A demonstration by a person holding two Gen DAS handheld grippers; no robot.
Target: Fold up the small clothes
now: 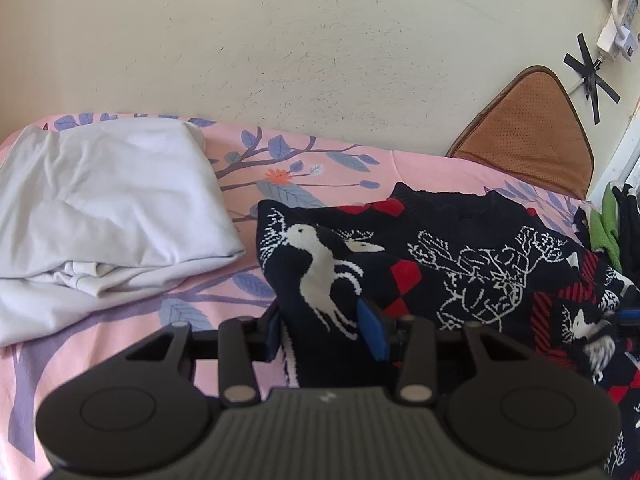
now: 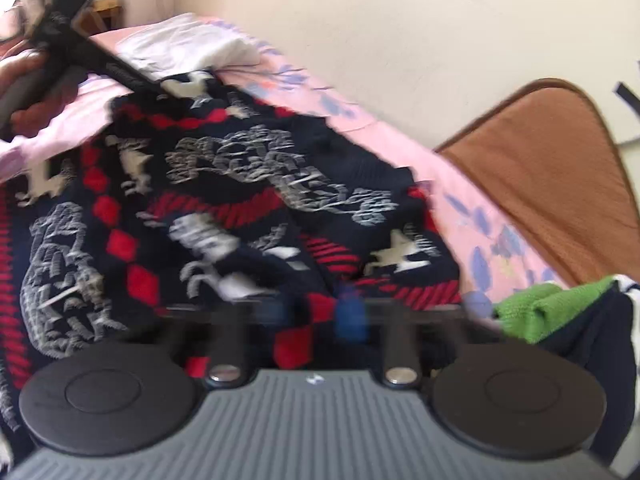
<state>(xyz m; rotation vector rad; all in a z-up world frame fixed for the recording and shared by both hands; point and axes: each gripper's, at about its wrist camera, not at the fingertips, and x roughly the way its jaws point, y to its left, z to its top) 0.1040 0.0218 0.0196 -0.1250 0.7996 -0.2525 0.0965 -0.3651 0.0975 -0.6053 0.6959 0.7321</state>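
The left gripper (image 1: 326,330) is clamped on a fold of the navy sweater (image 1: 472,264), its blue pads (image 1: 372,330) pressed against either side of the knit where a white deer figure shows; the gathered cloth rises between the fingers at the 6 o'clock position of the left wrist view. The sweater, navy with red diamonds and white line patterns, lies spread on the pink floral bedsheet (image 1: 352,168) from centre toward 4 o'clock, its neckline toward 1 o'clock. A folded white garment (image 1: 104,200) rests on the sheet at 9 o'clock, apart from the sweater. A brown cushion (image 1: 532,136) leans against the cream wall (image 1: 280,48) at 2 o'clock; a green cloth (image 1: 608,220) sits at the 3 o'clock edge, just beside the sweater.

The right wrist view is heavily blurred; the right gripper (image 2: 320,316) appears closed on a red-and-navy portion of the sweater (image 2: 224,184) at 6 o'clock, a blue pad (image 2: 350,316) visible against the fabric. The sweater fills that view from 7 o'clock to centre; the green cloth (image 2: 540,308) lies at 4 o'clock, the brown cushion (image 2: 552,168) at 3 o'clock, and the white garment (image 2: 188,44) at 11 o'clock.
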